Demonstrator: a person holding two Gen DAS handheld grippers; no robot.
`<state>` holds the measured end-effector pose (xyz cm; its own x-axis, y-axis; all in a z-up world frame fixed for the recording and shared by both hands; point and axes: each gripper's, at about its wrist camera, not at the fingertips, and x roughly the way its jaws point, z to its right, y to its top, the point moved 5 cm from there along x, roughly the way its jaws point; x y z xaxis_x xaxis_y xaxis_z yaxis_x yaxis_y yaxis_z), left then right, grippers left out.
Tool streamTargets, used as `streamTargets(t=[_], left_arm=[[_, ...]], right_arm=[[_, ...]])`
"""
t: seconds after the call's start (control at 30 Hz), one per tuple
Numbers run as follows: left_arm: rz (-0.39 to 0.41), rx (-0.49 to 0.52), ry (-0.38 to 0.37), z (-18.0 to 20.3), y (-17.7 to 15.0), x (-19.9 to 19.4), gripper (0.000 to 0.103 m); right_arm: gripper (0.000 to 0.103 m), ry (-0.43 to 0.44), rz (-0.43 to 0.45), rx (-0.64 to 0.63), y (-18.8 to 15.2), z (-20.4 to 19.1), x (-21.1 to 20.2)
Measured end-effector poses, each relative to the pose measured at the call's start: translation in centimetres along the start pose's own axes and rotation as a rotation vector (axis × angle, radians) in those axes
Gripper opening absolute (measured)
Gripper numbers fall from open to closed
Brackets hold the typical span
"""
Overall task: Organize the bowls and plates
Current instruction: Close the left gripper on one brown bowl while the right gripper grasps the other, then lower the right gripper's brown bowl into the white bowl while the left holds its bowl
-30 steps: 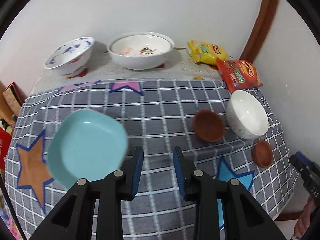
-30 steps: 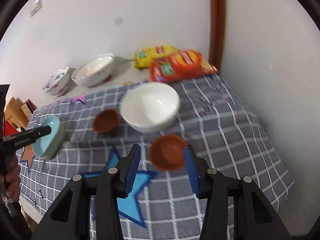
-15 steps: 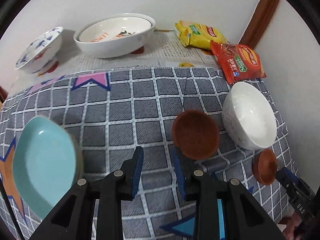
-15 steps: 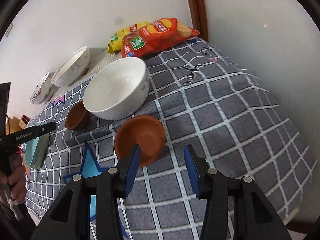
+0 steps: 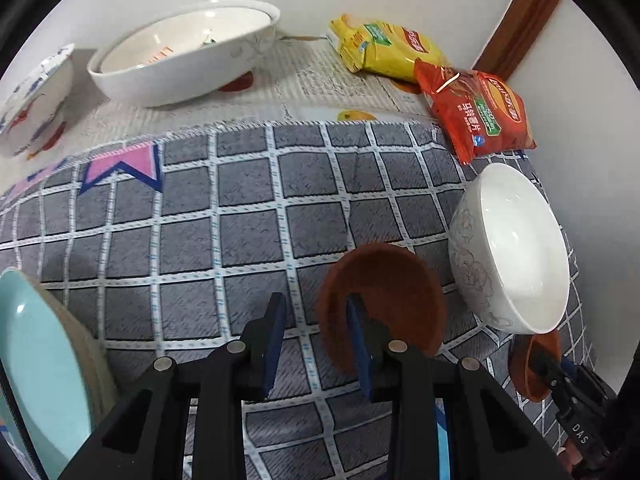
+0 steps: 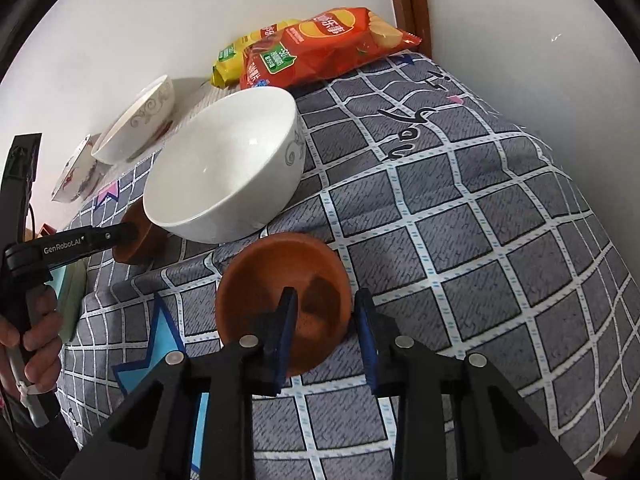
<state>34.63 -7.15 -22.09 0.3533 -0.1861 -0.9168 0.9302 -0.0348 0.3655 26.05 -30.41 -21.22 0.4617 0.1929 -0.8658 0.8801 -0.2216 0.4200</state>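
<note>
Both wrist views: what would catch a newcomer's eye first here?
The white bowl dominates the middle of the grey checked cloth. A small brown bowl sits just before it, its rim between the right gripper fingers. The red and yellow snack bags lie by the wall.

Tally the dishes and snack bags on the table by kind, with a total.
Brown bowls: 2
White bowls: 2
Blue-patterned bowl: 1
Teal plate: 1
Snack bags: 2
Total: 8
</note>
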Motion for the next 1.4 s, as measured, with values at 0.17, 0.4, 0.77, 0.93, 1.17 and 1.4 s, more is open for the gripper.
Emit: streamTargets(t=[0.17,0.4,0.77,0.93,1.17,1.4], left_arm=[[0.003,0.013,-0.010,0.4,0.1,0.8,0.029],[0.009,0.020,-0.025,0.9,0.5,0.6,0.010],[0.063,0.011,-0.037,-0.1,-0.5,-4.2,0.009],[0.110,-0.006,-0.035,-1.0,-0.4,-7.2,0.009],[0.177,-0.023,-0.019,-2.4,-0.2,-11.4,0.009],[0.210,-0.046,0.006,-4.7,-0.7,-13.1,0.009]], right_arm=[[0.013,-0.039,0.018,-0.017,0.1,-0.1,0.2],[0.010,-0.016,0.027,0.021,0.1,0.5,-0.1],[0.009,0.009,0.085,0.007,-0.2,-1.5,-3.8],[0.009,0.022,0.134,-0.011,0.5,-2.4,-6.9],[0.009,0.030,0.190,-0.043,3.3,-3.9,-10.1],[0.009,0.019,0.202,-0.063,5.4,-5.3,-10.0]])
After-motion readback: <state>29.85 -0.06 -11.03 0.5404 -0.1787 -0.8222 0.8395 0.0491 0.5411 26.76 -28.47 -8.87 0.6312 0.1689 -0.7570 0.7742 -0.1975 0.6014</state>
